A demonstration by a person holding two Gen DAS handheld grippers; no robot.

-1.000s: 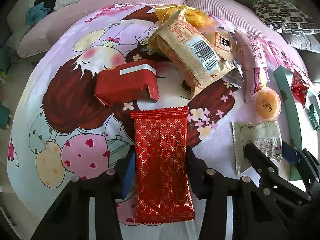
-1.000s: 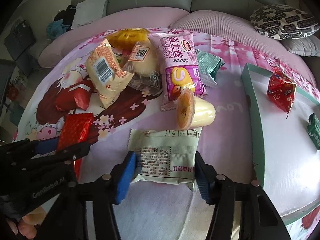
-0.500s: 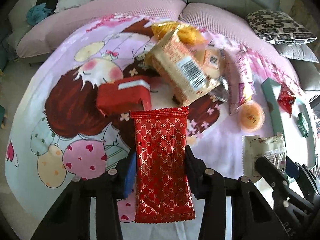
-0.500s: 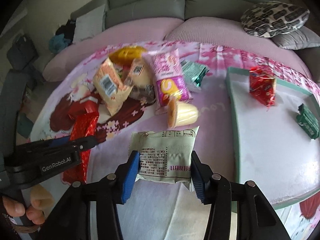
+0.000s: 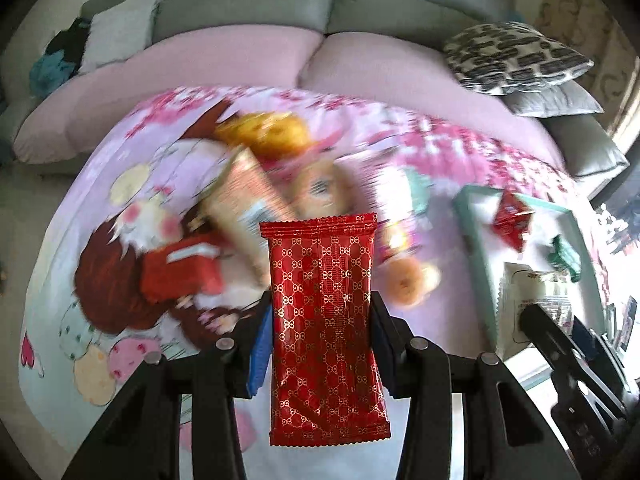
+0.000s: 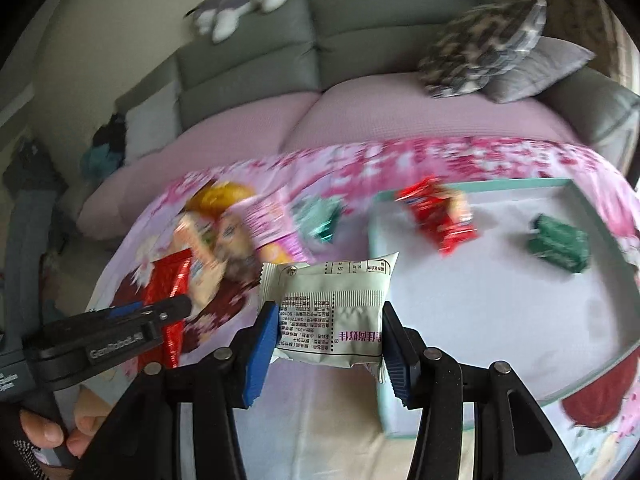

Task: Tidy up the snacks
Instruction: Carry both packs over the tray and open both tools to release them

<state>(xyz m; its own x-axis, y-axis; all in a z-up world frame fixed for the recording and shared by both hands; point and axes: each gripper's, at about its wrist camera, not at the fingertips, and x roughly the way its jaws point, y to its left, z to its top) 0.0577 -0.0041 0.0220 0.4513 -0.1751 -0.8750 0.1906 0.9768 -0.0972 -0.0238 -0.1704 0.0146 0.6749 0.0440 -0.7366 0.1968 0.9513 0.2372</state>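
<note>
Both hands have come up off the cartoon-print cloth since a second ago, each carrying a snack clear of the surface. The left gripper is clenched on the red patterned packet, which now hangs in the air in front of the blurred snack pile at centre left, no longer lying flat. The right gripper is clamped on the pale printed sachet and has swung rightward: the teal-rimmed tray, formerly far off at the right edge, now fills the right half of its view, with the sachet's far corner already above the tray's near left rim. In the tray lie a red wrapped snack and a green one, apart from each other. Judging by this, the pick-up step is finished for both and the carry to the tray is under way; the sachet looks closest to being set down, while the red packet has further to travel right
</note>
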